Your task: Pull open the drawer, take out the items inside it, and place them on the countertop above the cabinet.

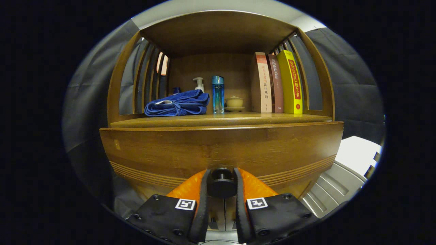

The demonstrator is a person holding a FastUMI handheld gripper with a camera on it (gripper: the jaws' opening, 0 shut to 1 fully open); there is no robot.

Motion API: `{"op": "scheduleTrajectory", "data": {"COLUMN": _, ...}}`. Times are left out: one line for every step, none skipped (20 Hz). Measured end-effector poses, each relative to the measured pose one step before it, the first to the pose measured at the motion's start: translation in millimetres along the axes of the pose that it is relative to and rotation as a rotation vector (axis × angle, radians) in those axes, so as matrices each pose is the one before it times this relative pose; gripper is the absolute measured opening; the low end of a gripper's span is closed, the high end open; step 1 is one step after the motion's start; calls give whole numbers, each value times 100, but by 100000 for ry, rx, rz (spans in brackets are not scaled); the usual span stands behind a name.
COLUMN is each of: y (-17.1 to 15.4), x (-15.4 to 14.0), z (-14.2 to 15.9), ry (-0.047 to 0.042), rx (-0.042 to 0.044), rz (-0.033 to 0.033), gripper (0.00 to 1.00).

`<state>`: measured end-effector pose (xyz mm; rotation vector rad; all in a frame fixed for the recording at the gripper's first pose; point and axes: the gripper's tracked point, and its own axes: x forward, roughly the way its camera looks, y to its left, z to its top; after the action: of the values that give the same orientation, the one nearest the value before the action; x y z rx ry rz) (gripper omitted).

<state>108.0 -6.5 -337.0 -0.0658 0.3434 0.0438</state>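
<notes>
1. A wooden cabinet (221,102) stood in front of me, with an open shelf compartment above and slatted sides.
2. Below that, the wide drawer front (218,149) spanned the cabinet, with grooved lines running along its lower edge; it looked shut or nearly so, though I could not tell for certain.
3. On the countertop (221,119) above the drawer, three upright books (277,83) stood together against the right side.
4. A folded blue towel (177,103) lay on the left of the countertop.
5. Behind the towel stood a pump bottle (199,83), and just to its right a tall blue bottle (218,93).
6. A small lidded cup on a saucer (234,103) sat between the blue bottle and the books.
7. The gripper (222,185) had both fingers pressed on the round dark drawer knob (222,185), which sat clamped between them at the drawer's lower middle.
</notes>
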Motion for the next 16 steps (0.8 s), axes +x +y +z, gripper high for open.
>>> {"op": "scheduleTrajectory", "data": {"y": -3, "x": -601, "z": 5, "ry": 310, "rx": 364, "rz": -106, "gripper": 42}}
{"op": "scheduleTrajectory", "data": {"y": -62, "x": -665, "z": 77, "ry": -169, "rx": 684, "rz": -345, "gripper": 42}}
{"op": "scheduleTrajectory", "data": {"y": -27, "x": -530, "z": 24, "ry": -200, "rx": 750, "rz": -291, "gripper": 42}}
{"op": "scheduleTrajectory", "data": {"y": -32, "x": -640, "z": 4, "ry": -110, "rx": 576, "rz": -237, "gripper": 41}}
{"op": "scheduleTrajectory", "data": {"y": -64, "x": -659, "z": 41, "ry": -209, "rx": 467, "rz": -266, "gripper": 41}}
{"op": "scheduleTrajectory", "data": {"y": -54, "x": -656, "z": 91, "ry": -362, "rx": 333, "rz": -341, "gripper": 41}}
{"op": "scheduleTrajectory", "data": {"y": 6, "x": -581, "z": 21, "ry": -30, "rx": 109, "rz": -147, "gripper": 41}}
{"op": "scheduleTrajectory", "data": {"y": -15, "x": -751, "z": 9, "ry": -115, "rx": 85, "rz": -187, "gripper": 41}}
{"op": "scheduleTrajectory", "data": {"y": -3, "x": -725, "z": -55, "ry": 164, "rx": 162, "rz": 52, "gripper": 41}}
{"op": "scheduleTrajectory", "data": {"y": 16, "x": -717, "z": 130, "ry": 10, "rx": 316, "rz": 55, "gripper": 41}}
{"op": "scheduleTrajectory", "data": {"y": 3, "x": -721, "z": 62, "ry": -133, "rx": 99, "rz": 16, "gripper": 41}}
{"op": "scheduleTrajectory", "data": {"y": -23, "x": -675, "z": 29, "ry": -25, "rx": -752, "rz": 103, "gripper": 41}}
{"op": "scheduleTrajectory", "data": {"y": 12, "x": -669, "z": 20, "ry": -143, "rx": -758, "rz": 150, "gripper": 41}}
{"op": "scheduleTrajectory", "data": {"y": -25, "x": -818, "z": 44, "ry": 97, "rx": 54, "rz": 152, "gripper": 41}}
{"op": "scheduleTrajectory", "data": {"y": -11, "x": -663, "z": 22, "ry": 52, "rx": 1108, "rz": 91, "gripper": 41}}
{"op": "scheduleTrajectory", "data": {"y": -59, "x": -634, "z": 59, "ry": 13, "rx": 1151, "rz": -91, "gripper": 41}}
